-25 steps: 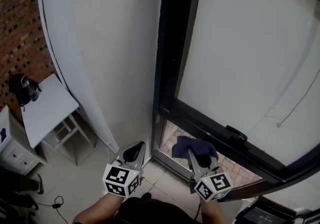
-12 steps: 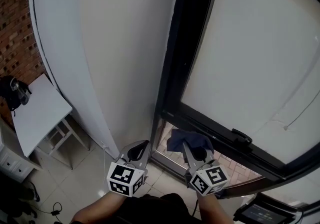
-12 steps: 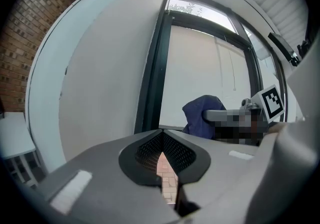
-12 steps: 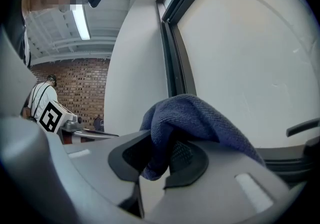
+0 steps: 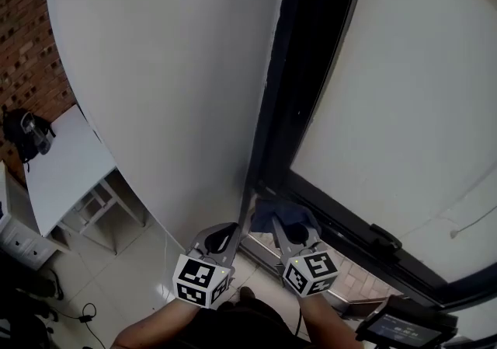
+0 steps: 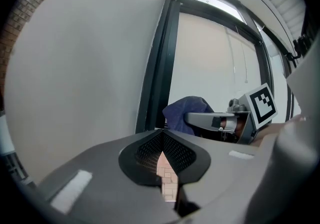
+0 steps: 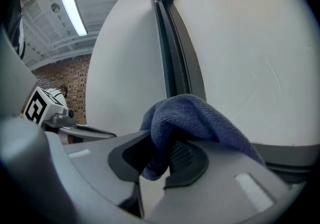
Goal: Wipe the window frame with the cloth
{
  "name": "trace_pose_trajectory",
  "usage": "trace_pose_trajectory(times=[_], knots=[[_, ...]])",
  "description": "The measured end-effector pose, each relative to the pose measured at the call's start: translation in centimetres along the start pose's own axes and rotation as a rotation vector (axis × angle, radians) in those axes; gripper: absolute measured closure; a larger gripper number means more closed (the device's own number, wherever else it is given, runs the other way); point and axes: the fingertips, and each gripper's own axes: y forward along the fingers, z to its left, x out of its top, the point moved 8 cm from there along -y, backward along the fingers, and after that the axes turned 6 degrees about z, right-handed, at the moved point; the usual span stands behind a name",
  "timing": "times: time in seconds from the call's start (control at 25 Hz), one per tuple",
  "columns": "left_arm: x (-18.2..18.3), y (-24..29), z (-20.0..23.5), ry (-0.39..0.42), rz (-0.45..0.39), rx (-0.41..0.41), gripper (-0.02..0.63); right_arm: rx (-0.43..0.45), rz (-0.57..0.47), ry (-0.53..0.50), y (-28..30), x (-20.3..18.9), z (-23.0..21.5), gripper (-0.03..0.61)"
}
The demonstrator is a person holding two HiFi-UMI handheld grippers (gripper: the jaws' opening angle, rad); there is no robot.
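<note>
The approach step is being carried out: the cloth point(image 7: 196, 118) is being brought to the window frame point(image 5: 311, 83), and wiping proper is judged to be only just beginning. The cloth is being gripped between the fingers point(image 7: 187, 160) of the right gripper point(image 5: 289, 225), with a fold bunched over their tips and the rest draped to the right. In the head view it is being held at the lower left corner of the frame, where the dark upright point(image 5: 299, 106) meets the lower rail point(image 5: 345, 223). Whether it is already being pressed against the metal cannot be told. The left gripper point(image 6: 161, 137) is being held just beside the right one, its fingers point(image 6: 145, 155) closed tip to tip on nothing.

For the next move, the cloth is probably going to have to be pressed flat onto the frame and drawn along the upright or along the rail. The bunched fold will have to be kept facing the metal, so that the bare finger tips are not being scraped on it. The handle point(image 5: 386, 238) on the rail is likely to need working around.

Against the frame a second ago, the pair of grippers is being held closer together and nearer the upright. The cloth, then over the open gap at the bottom, is now being held up at the corner. The frame is also being seen from closer and further left.
</note>
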Motion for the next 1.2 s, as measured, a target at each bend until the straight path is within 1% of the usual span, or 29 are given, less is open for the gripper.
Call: trace_pose_trajectory(times=[0.2,0.32,0.56,0.76,1.04,1.12,1.2], knots=[[-0.1,2.0,1.0,-0.001,0.031,0.071,0.62,0.034,0.033,0.002,3.3,-0.4,-2.0,0.514],[-0.3,2.9,1.4,-0.013,0.049,0.09,0.62,0.04,0.052,0.021,4.9,-0.9,-2.5,0.514],[-0.6,4.6,1.9,-0.011,0.062,0.072,0.62,-0.013,0.083,0.008,7.7,-1.6,-3.2,0.514],[-0.5,5.0,2.2,0.009,0.06,0.062,0.62,-0.037,0.082,0.021,8.2,-1.6,-3.4,0.514],[1.1,4.8,1.8,0.045,0.036,0.029,0.62,-0.051,0.101,0.056,8.4,-0.4,-3.3,0.514],[1.5,4.6,1.7,0.045,0.033,0.016,0.62,-0.055,0.094,0.056,8.3,0.1,-3.2,0.514],[2.1,4.3,1.6,0.028,0.028,0.002,0.62,-0.056,0.079,0.061,8.2,1.0,-3.1,0.514]])
